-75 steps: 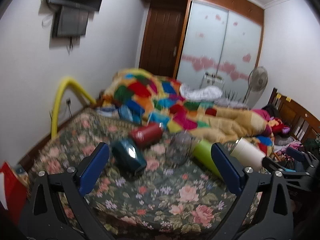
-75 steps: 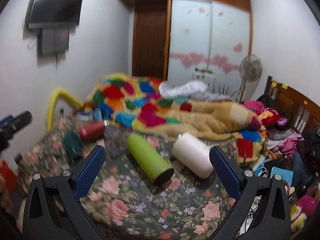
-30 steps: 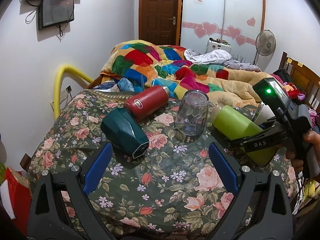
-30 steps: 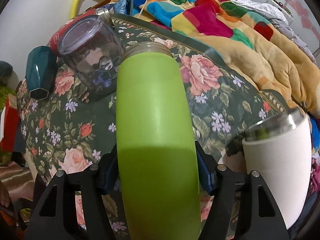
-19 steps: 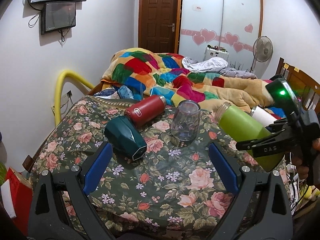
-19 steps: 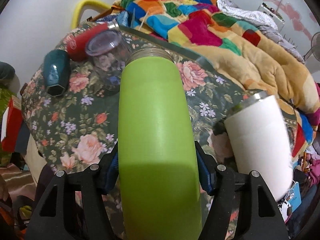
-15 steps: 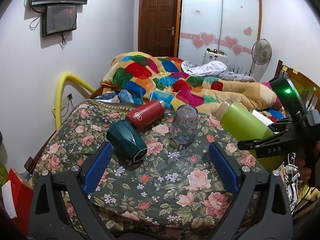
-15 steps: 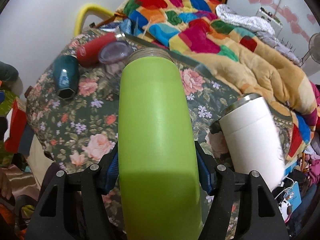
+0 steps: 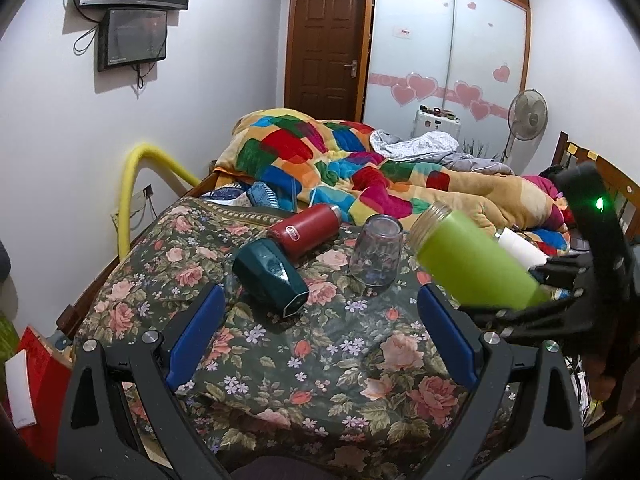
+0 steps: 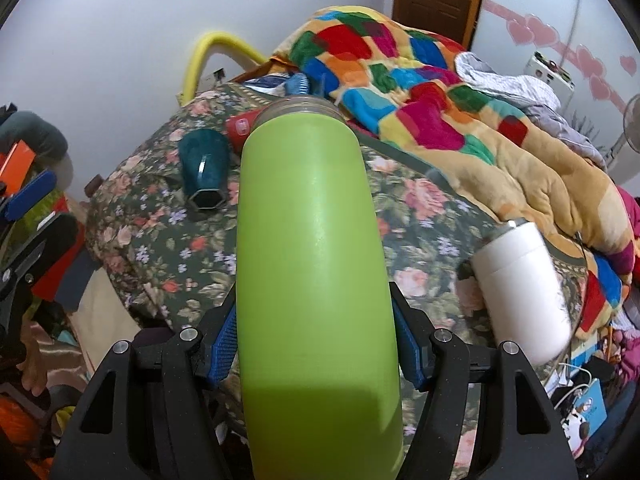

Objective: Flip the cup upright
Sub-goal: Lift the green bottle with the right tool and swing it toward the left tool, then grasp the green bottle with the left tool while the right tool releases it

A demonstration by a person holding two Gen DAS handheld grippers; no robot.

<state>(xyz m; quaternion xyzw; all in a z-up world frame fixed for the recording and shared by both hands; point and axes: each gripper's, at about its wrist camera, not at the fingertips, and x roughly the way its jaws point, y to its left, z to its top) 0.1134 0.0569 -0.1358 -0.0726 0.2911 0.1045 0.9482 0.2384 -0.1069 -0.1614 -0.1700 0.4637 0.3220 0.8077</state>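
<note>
My right gripper (image 10: 316, 344) is shut on a lime green cup (image 10: 316, 248), its steel rim pointing away from me. In the left wrist view the green cup (image 9: 472, 264) hangs tilted in the air above the flowered bedcover (image 9: 320, 344), rim up and to the left, held by the right gripper (image 9: 540, 292). My left gripper (image 9: 320, 332) is open and empty above the cover's front part. A dark teal cup (image 9: 270, 276), a red cup (image 9: 304, 230) and a white cup (image 10: 524, 280) lie on their sides. A clear glass (image 9: 376, 256) stands upside down.
A patchwork quilt (image 9: 360, 168) is heaped behind the cups. A yellow tube (image 9: 136, 184) arches at the left wall. A wooden headboard (image 9: 608, 184) and clutter stand at the right. A red box (image 9: 36, 392) sits on the floor at the left.
My right gripper closed on the green cup and lifted it off the bedcover, higher now than half a second ago. My left gripper drew back slightly and stayed open.
</note>
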